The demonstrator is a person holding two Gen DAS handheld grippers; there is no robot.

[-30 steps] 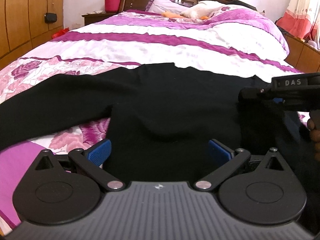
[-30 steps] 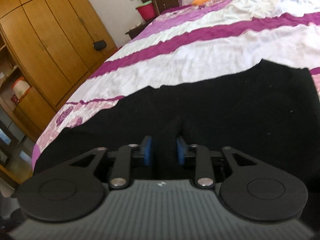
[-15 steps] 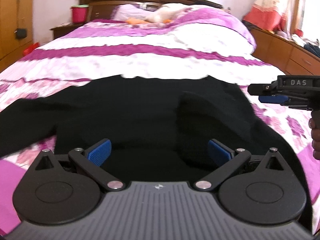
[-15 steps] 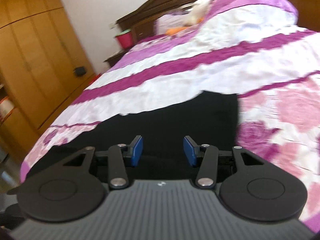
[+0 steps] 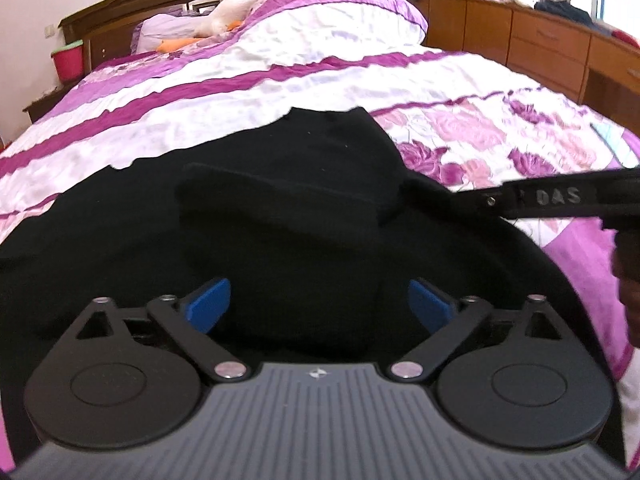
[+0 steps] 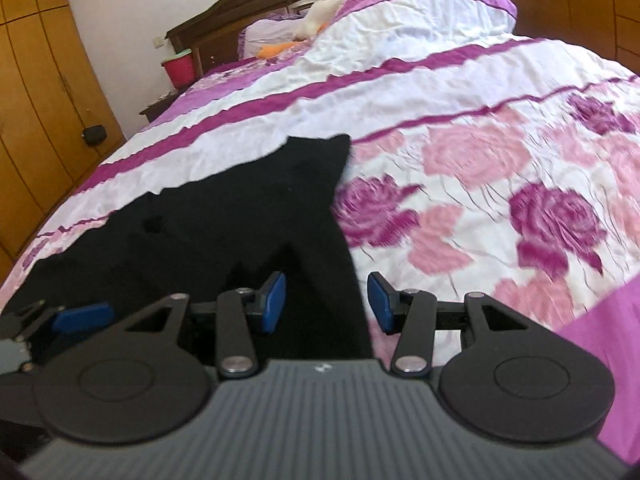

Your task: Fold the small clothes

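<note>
**Both claws free over a half-folded black garment**

The black garment (image 5: 280,216) lies spread on the bed (image 5: 320,80), its near part filling the foreground of both wrist views. One part, likely a sleeve, is laid across the body, which suggests a first fold is made and the hands are repositioning for the next.

The left claw (image 5: 320,300) stands wide, its jaws having just closed a little; cloth lies beneath and between the blue pads, but they press on nothing. The right claw (image 6: 326,300) is roughly half open. The garment's right edge runs between its pads without being pinched, so it holds nothing. It sits at that edge probably to take it up.

The dark cloth swallows its own creases, so the fold lines are hard to read. The garment's left end is cut off in both views, and its nearest edge hides behind the claw bodies.
</note>
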